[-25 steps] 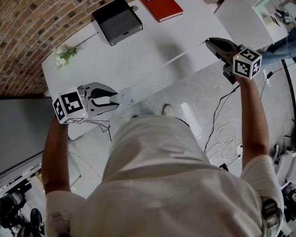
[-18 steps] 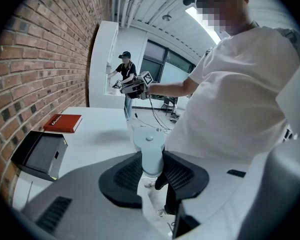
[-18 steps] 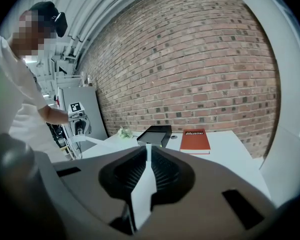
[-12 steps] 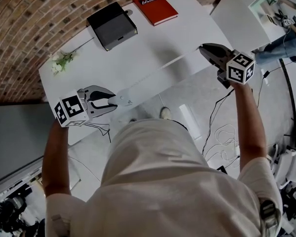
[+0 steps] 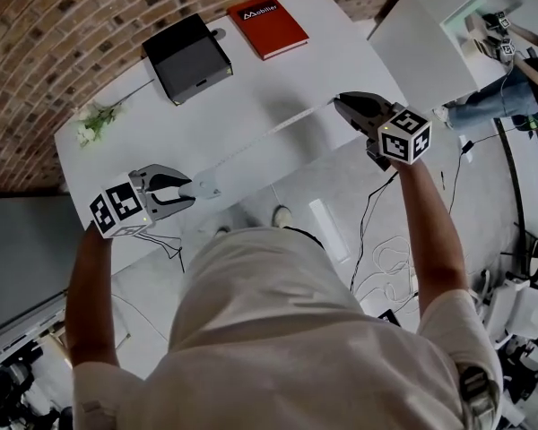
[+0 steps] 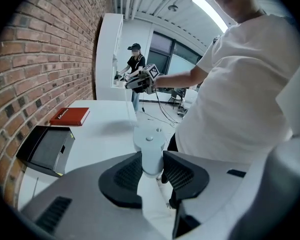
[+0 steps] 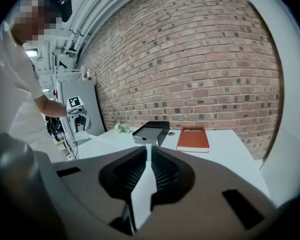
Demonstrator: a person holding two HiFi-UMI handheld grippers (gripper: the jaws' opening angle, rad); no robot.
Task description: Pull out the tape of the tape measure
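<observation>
Bright, even indoor light from a ceiling lamp (image 6: 210, 11) leaves only soft shadows on the table (image 5: 238, 115), and both gripper views bend and darken at the edges.

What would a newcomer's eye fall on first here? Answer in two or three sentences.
First comes the white tape, stretched straight along the near edge of the table. It runs from the case clamped in the left tongs to its end, pinched in the right tongs. Next come the red book and the black box at the table's far side, by the brick wall.
</observation>
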